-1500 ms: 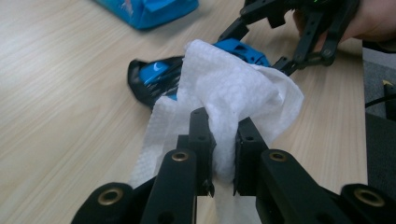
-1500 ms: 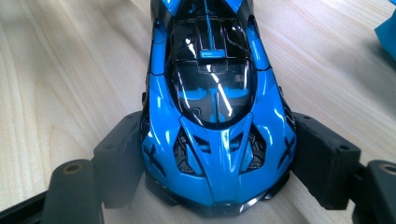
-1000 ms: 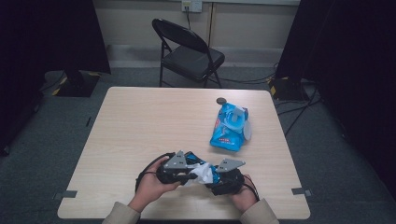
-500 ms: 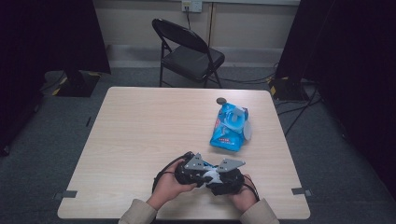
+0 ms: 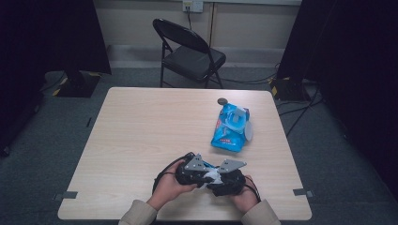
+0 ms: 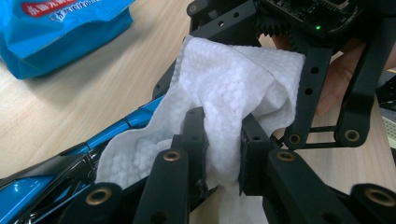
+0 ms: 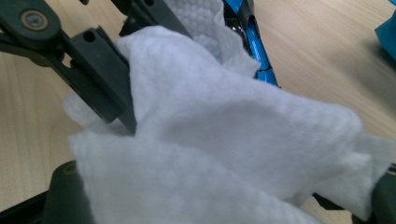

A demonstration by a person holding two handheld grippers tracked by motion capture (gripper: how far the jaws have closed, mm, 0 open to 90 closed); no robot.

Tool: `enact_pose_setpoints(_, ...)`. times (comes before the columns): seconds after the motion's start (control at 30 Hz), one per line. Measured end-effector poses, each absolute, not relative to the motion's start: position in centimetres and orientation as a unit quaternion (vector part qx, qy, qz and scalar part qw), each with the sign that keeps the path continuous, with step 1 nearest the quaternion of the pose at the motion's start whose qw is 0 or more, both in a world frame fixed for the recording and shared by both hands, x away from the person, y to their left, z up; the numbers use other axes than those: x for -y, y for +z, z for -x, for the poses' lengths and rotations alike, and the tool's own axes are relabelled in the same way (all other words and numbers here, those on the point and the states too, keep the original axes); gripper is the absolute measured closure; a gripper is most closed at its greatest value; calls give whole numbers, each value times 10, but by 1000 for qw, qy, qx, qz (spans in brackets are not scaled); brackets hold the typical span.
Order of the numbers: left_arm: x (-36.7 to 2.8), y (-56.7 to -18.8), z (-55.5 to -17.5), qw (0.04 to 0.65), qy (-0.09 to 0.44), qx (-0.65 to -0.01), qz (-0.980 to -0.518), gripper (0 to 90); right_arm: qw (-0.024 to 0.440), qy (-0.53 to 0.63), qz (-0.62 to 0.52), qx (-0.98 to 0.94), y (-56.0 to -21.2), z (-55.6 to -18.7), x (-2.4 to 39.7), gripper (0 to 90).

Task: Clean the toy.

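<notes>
Left gripper view shows the left tongs point(image 6: 223, 140) pinching a white wipe point(image 6: 233, 84); the right tongs point(image 5: 220, 177) hold its other end, low over the desk point(image 5: 141, 131), near the blue pack point(image 5: 230, 129).

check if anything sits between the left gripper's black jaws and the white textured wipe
Nothing visible does: the left gripper already pinches the white textured wipe, which drapes over the right gripper.

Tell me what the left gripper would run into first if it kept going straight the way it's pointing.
Most likely the right gripper. The left gripper, pinching the white wet wipe, points along that wipe straight at the other gripper's black linkage just behind it. Depth is unclear, but nothing else lies between them.
</notes>
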State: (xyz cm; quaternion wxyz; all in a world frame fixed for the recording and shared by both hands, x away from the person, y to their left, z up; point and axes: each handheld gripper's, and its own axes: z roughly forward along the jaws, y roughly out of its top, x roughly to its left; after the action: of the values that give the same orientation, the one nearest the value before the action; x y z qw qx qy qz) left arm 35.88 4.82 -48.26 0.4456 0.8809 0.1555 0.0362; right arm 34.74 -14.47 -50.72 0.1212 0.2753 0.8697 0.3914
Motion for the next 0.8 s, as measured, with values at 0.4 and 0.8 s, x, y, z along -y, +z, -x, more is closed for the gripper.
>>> enact_pose_setpoints(0.4,-48,-481,-358,454,26,-160,-876,746,121,391,-276,-870,-507,-347,145,250)
enact_pose_setpoints(0.8,-55,-482,-359,444,36,-166,-879,823,121,392,-275,-870,-507,-347,145,250)
